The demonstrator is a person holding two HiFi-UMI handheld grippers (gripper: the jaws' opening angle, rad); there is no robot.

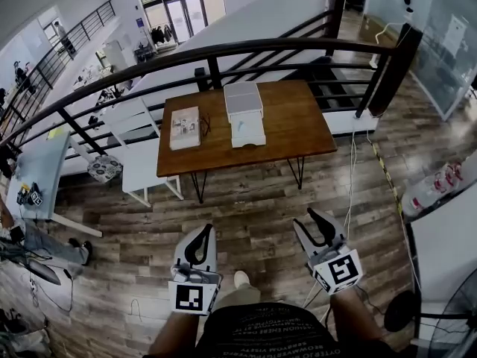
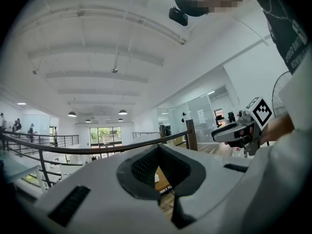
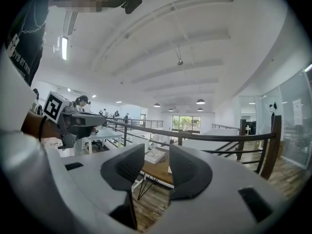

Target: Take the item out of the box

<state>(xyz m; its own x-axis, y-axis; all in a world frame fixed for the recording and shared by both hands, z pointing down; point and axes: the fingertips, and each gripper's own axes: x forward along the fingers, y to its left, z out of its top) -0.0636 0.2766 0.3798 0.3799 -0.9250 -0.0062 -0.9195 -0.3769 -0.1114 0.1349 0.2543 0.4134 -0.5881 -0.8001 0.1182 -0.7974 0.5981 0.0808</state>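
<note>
A white box [image 1: 244,112] stands on the brown wooden table [image 1: 291,118] far ahead of me, next to a flat printed box [image 1: 185,127] to its left. Both grippers hang over the wooden floor, well short of the table. My left gripper [image 1: 206,231] has its fingertips touching, nothing in it; in its own view the left gripper [image 2: 158,155] shows only a small gap behind the tips. My right gripper [image 1: 319,221] has its jaws apart and empty. Through the right gripper [image 3: 157,152] I see the table [image 3: 158,172] and the flat box [image 3: 155,155].
A dark railing [image 1: 223,51] runs behind the table. A white chair [image 1: 141,162] stands at the table's left, and a grey desk [image 1: 37,177] with a seated person [image 1: 30,237] lies further left. A fan [image 1: 447,319] and a white counter [image 1: 447,237] are at my right.
</note>
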